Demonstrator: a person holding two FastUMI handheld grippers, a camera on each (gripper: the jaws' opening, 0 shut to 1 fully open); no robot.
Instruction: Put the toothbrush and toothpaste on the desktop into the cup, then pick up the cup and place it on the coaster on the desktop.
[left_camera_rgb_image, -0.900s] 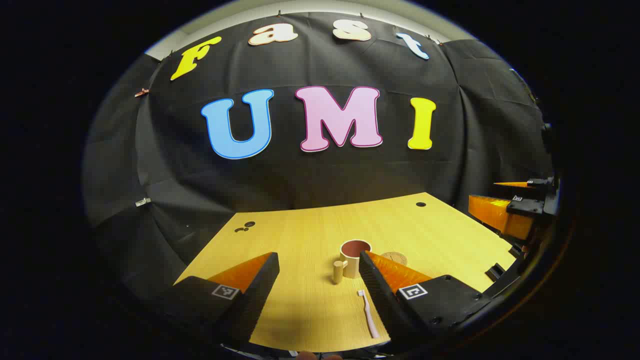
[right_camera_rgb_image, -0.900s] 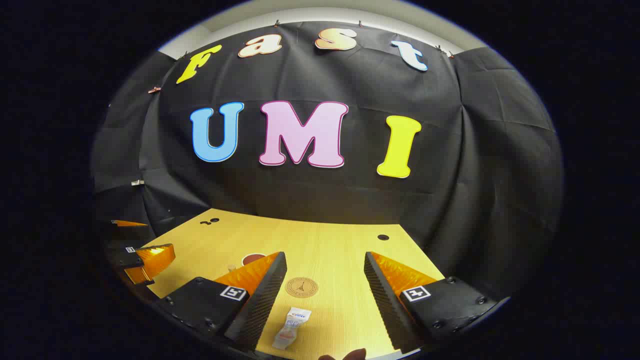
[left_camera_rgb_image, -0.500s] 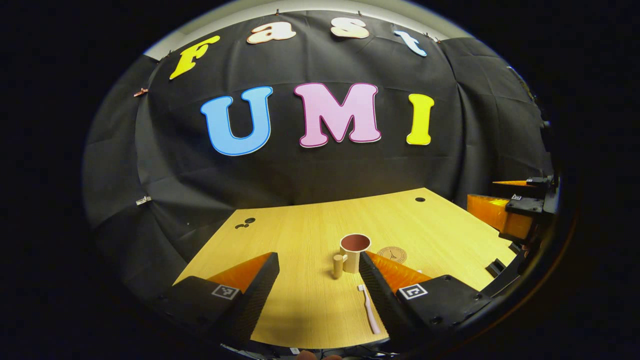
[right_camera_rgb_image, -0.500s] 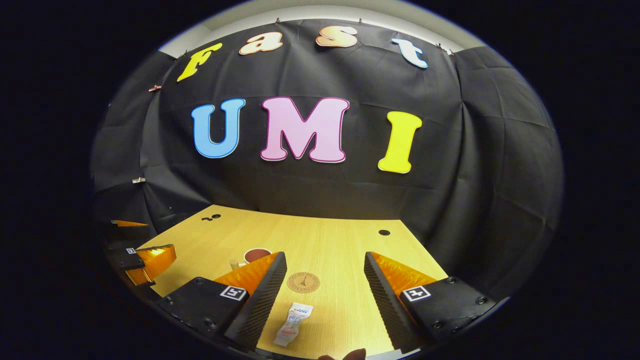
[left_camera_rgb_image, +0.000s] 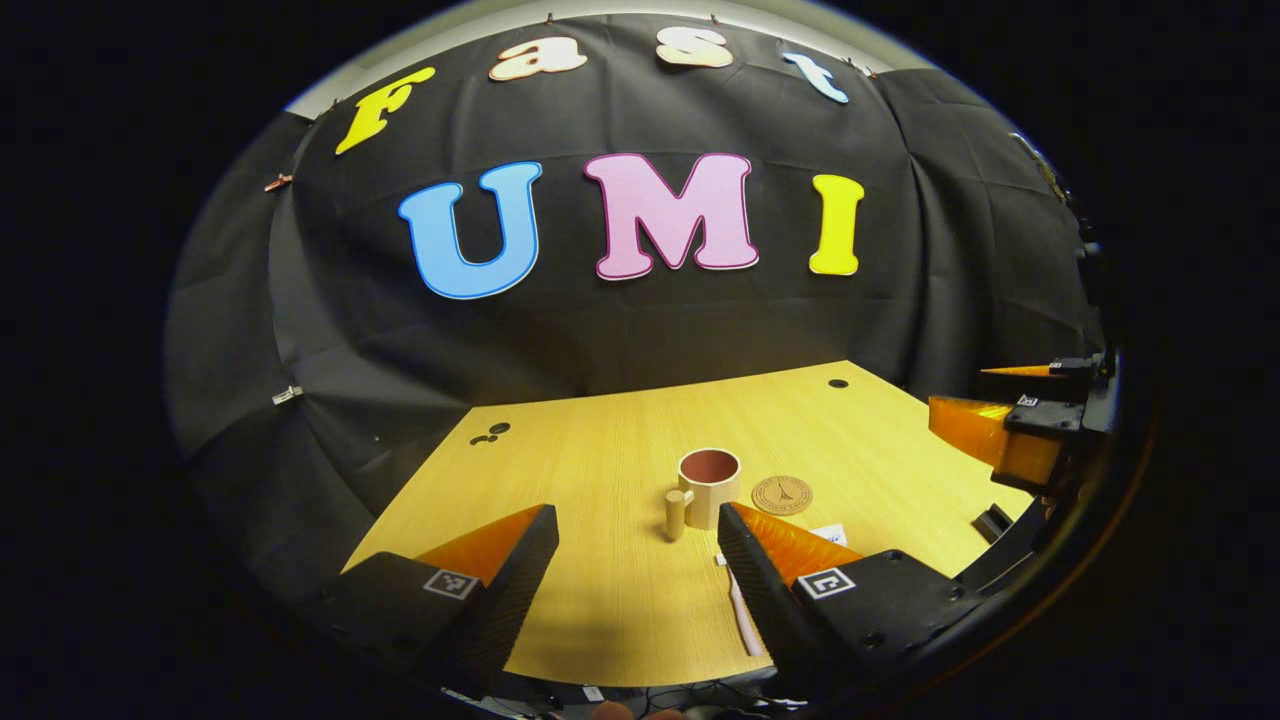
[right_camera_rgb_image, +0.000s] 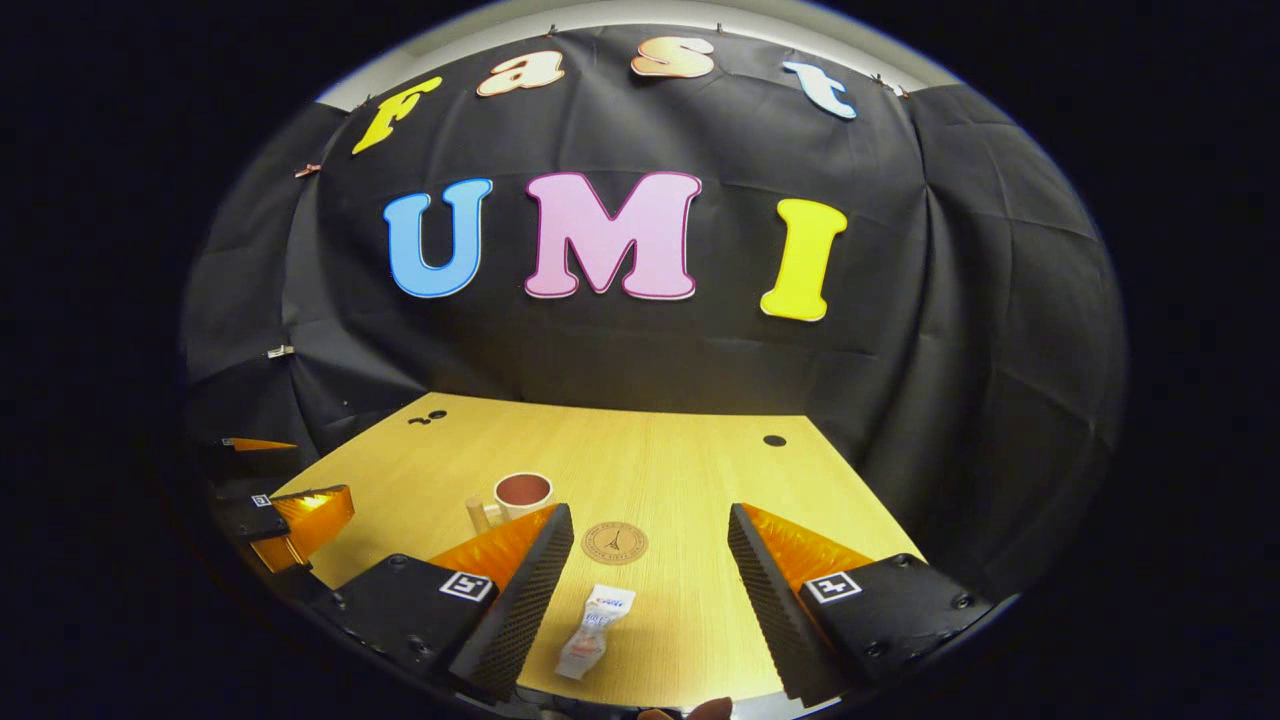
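A beige cup (left_camera_rgb_image: 708, 487) with a dark red inside and a side handle stands upright on the wooden desktop (left_camera_rgb_image: 600, 470); the cup (right_camera_rgb_image: 521, 494) also appears in the right gripper view. To its right lies a round brown coaster (left_camera_rgb_image: 782, 494) (right_camera_rgb_image: 614, 542). A pink toothbrush (left_camera_rgb_image: 741, 612) lies near the front edge, beside the right finger of my left gripper (left_camera_rgb_image: 638, 560), which is open and holds nothing. A small white toothpaste tube (right_camera_rgb_image: 594, 630) lies between the fingers of my open right gripper (right_camera_rgb_image: 650, 565), low on the desk.
The desk has cable holes at the back left (left_camera_rgb_image: 490, 434) and back right (left_camera_rgb_image: 838, 383). Black cloth walls close in behind and at both sides. The other gripper (left_camera_rgb_image: 1010, 430) hangs at the desk's right edge; in the right gripper view the left gripper (right_camera_rgb_image: 290, 515) is at the left.
Both cameras have tilted or risen a little, so the desk, cup and coaster sit higher in each view. The toothbrush and toothpaste have not moved on the desk.
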